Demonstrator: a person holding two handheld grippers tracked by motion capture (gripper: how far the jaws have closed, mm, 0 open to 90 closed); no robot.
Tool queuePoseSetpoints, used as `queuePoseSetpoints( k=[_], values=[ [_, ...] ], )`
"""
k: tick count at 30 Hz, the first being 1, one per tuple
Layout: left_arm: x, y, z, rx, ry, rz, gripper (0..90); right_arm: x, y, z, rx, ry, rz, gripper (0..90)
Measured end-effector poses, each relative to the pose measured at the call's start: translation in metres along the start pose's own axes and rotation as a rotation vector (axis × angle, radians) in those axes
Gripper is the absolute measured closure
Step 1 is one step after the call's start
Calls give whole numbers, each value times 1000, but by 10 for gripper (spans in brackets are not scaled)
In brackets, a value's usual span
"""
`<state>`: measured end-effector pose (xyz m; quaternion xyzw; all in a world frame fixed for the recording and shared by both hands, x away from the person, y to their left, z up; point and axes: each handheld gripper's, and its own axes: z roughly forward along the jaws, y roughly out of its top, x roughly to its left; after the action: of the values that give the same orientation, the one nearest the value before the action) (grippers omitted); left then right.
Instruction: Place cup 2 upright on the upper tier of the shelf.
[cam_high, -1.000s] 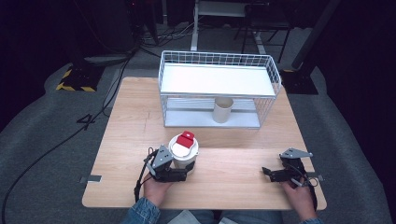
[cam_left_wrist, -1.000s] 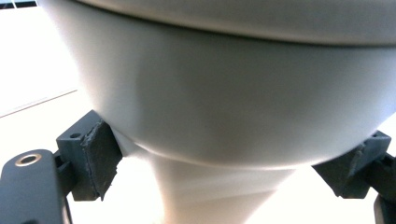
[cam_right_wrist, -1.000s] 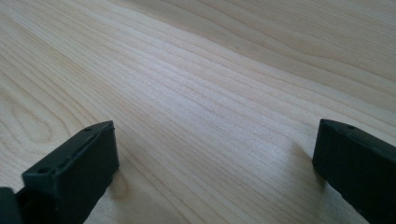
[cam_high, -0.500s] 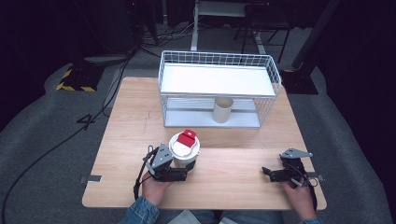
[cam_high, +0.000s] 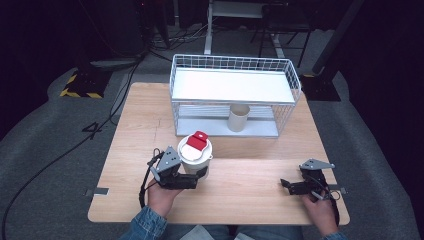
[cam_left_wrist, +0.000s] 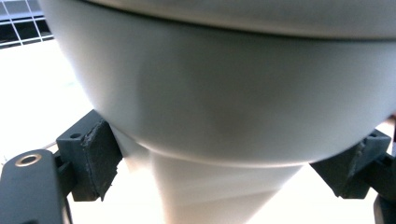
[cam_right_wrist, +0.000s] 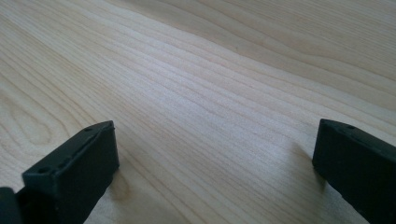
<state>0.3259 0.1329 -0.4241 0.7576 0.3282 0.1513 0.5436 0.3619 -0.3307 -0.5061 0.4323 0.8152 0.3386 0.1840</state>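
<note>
Left gripper (cam_high: 196, 176) clamped on white cup (cam_high: 195, 155); right gripper (cam_high: 286, 185) wide open, empty, over table (cam_high: 250, 192)

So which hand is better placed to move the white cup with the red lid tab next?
Left. The left gripper has its jaws around the white cup with the red lid tab; the right gripper rests open, apart from it.

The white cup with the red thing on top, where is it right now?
In the high view, the white cup sits near the table's front left, between the jaws of the left gripper, just in front of the wire rack.
</note>
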Motion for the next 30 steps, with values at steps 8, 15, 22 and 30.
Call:
queuePoseSetpoints(
  k=[8,15,22,30],
  values=[
    [1,21,-5,1,-5,22,138,0,1,1,0,2,-4,5],
    [3,39,-7,8,-24,21,139,1,1,1,1,6,-4,5],
    [7,59,-5,-12,-42,24,139,1,2,2,1,15,-15,6],
    [11,81,-2,-18,-56,51,139,1,2,2,1,17,-17,5]
  ],
)
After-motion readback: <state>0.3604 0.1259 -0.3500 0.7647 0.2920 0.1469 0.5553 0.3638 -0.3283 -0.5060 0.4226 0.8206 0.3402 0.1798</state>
